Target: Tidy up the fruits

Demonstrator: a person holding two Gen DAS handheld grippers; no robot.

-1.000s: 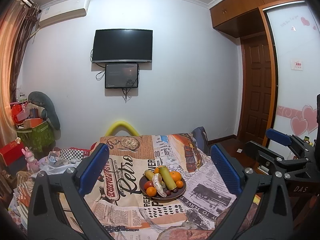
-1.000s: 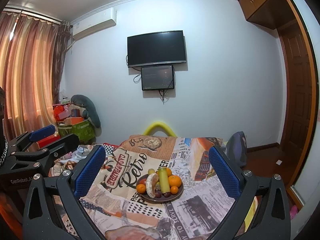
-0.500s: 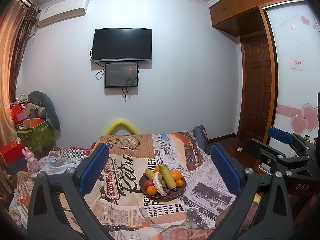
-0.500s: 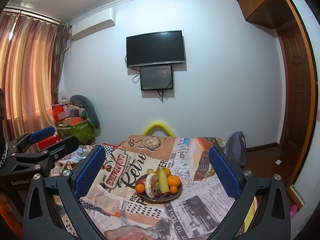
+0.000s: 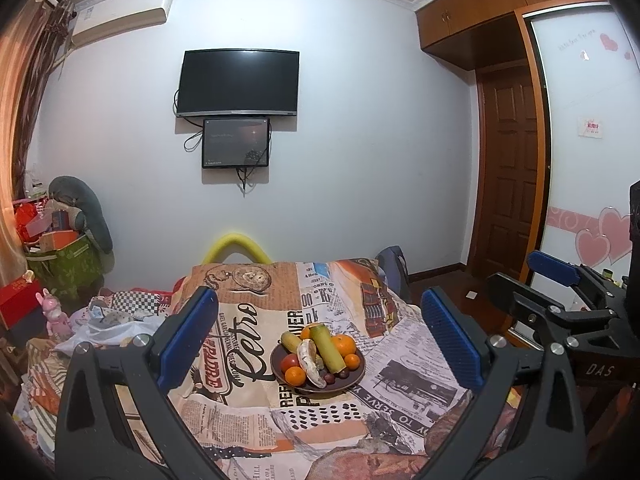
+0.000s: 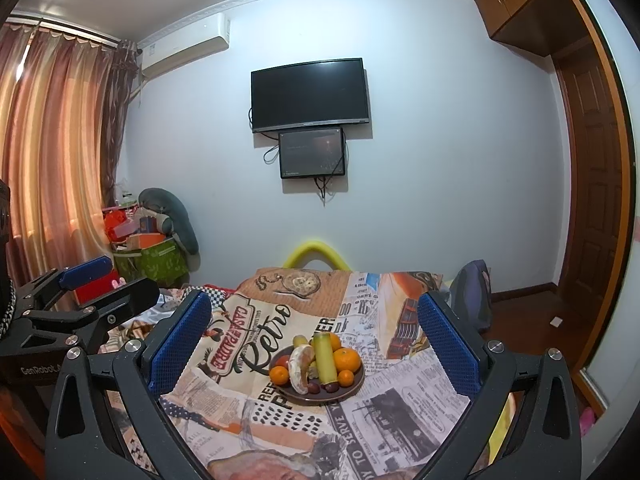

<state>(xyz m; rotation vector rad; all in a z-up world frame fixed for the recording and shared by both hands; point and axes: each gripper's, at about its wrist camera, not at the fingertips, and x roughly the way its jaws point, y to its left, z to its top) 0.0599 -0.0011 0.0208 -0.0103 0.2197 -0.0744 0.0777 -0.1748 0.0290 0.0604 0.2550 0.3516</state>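
Note:
A dark brown plate (image 5: 352, 381) (image 6: 352, 391) sits mid-table on a newspaper-print cloth. It holds several oranges (image 5: 344, 345) (image 6: 346, 360), a green cylindrical fruit (image 5: 329, 349) (image 6: 324, 358), a browned banana (image 5: 309, 362) (image 6: 299, 369), a red fruit (image 5: 289, 362) and small dark fruits (image 6: 330, 387). My left gripper (image 5: 318, 342) is open and empty, held back from the plate. My right gripper (image 6: 314, 340) is open and empty too, also short of the plate. Each gripper shows at the edge of the other's view.
The table cloth (image 5: 256, 412) covers the whole table. A yellow chair back (image 5: 236, 246) stands behind the far edge, a dark bag (image 6: 474, 292) at the far right. Clutter and a green bag (image 5: 66, 268) fill the left corner. A door (image 5: 508, 168) is right.
Both grippers have drifted very slightly; the plate sits a touch lower in the views. Both stay open and empty.

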